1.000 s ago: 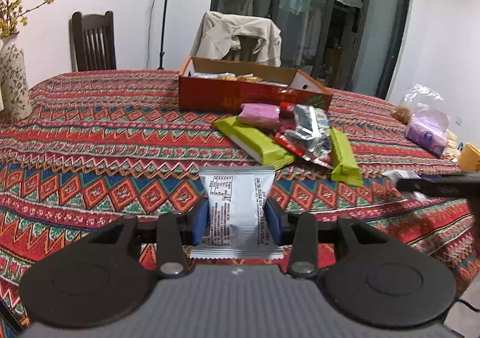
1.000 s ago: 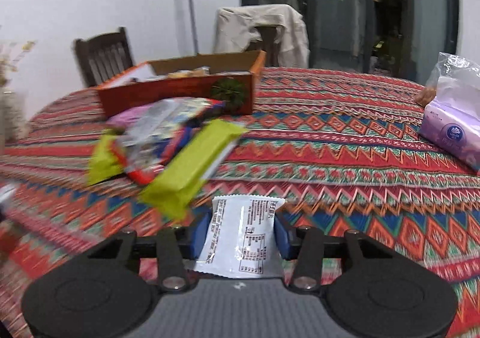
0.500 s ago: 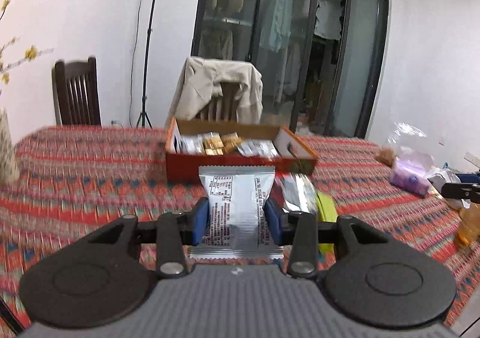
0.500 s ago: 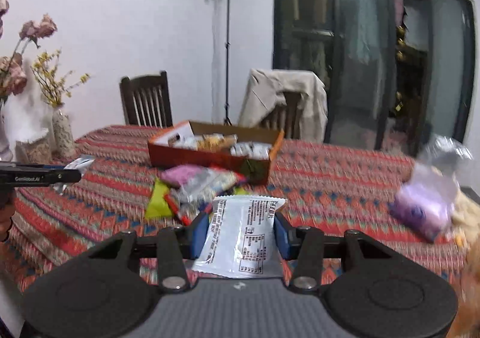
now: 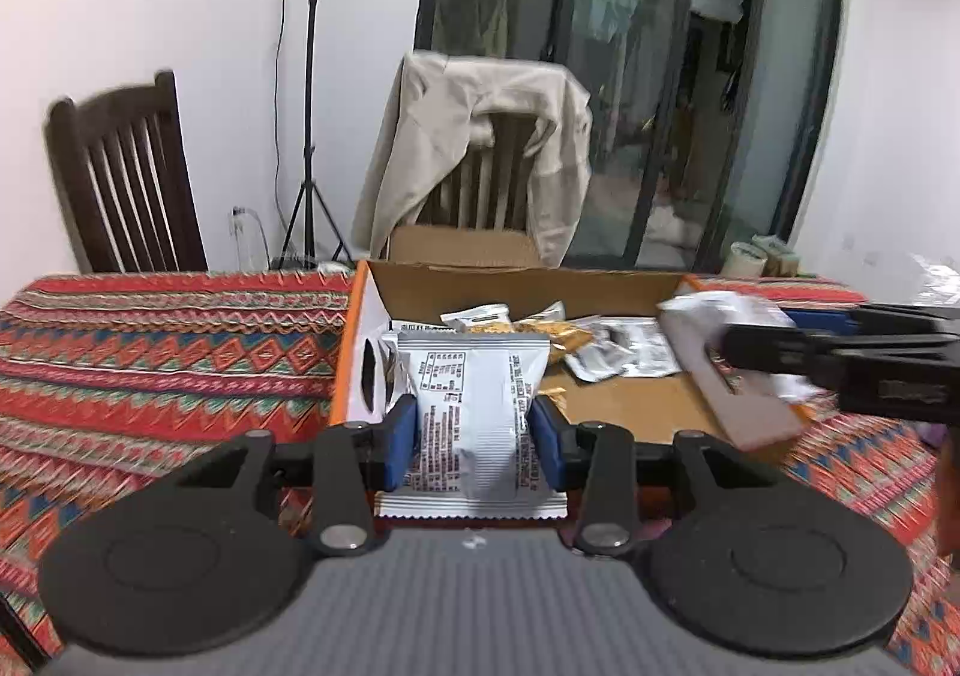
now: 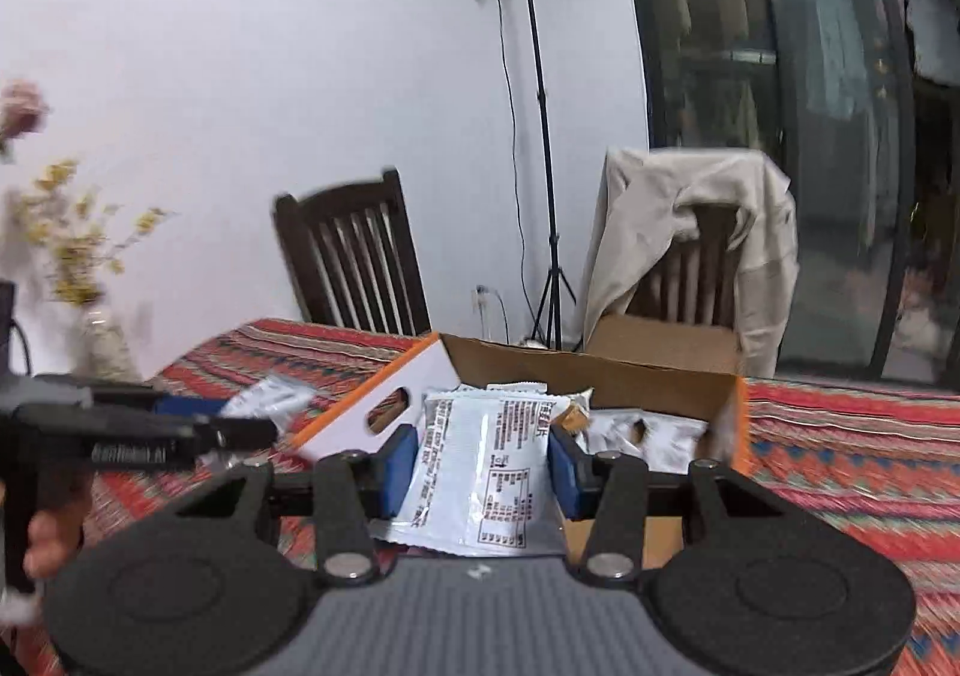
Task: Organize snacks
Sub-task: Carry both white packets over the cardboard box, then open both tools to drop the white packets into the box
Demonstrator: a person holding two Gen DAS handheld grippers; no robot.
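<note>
Left gripper (image 5: 474,430): clamped on a silver snack packet (image 5: 474,406). Right gripper (image 6: 483,457): clamped on a white snack packet (image 6: 480,466). Cardboard box (image 5: 624,412): directly ahead of both, part-filled. Risk: grippers close together at the rim may collide; early release drops a packet outside onto the patterned tablecloth (image 5: 168,364).
</note>
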